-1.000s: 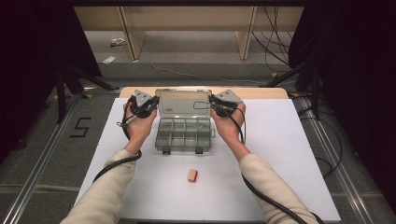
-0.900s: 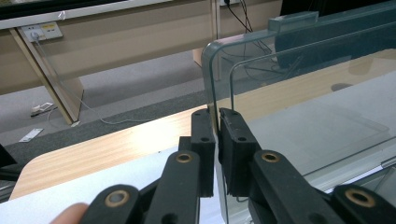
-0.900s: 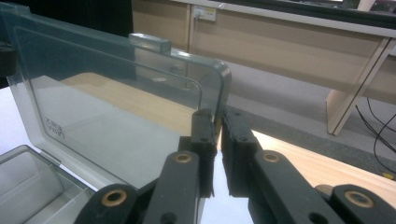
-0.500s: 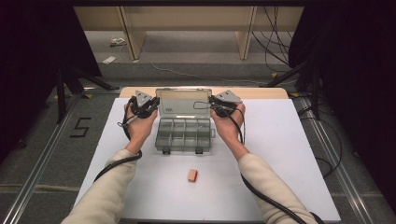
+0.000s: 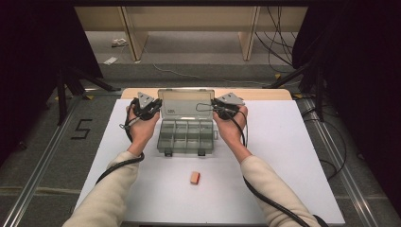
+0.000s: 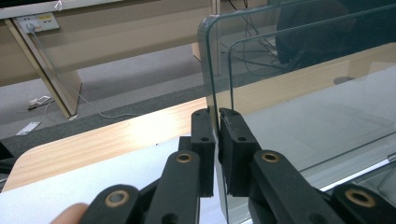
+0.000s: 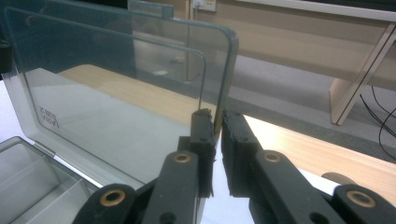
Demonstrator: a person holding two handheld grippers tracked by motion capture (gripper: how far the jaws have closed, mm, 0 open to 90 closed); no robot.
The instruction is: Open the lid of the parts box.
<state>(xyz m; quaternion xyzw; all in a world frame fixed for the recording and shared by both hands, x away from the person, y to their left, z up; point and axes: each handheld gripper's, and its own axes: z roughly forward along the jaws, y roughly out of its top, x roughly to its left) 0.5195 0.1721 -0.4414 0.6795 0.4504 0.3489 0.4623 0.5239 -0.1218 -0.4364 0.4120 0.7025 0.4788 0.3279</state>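
A clear plastic organiser box (image 5: 185,136) with several empty compartments lies open in the middle of the white table. Its transparent lid (image 5: 186,102) stands raised at the back. My left gripper (image 5: 152,108) pinches the lid's left edge (image 6: 211,79), black jaws closed on the thin plastic. At the opposite side my right gripper (image 5: 218,108) grips the lid's right edge (image 7: 225,74) the same way. Both hands hold still beside the box. A small tan block (image 5: 194,178) lies alone on the table in front of the box.
The white table top (image 5: 293,156) has a wooden strip (image 5: 265,94) along its far edge. Beyond it are grey floor, wooden furniture legs (image 5: 248,38) and loose cables (image 5: 276,23). A floor mark reading 5 (image 5: 81,128) lies to the left.
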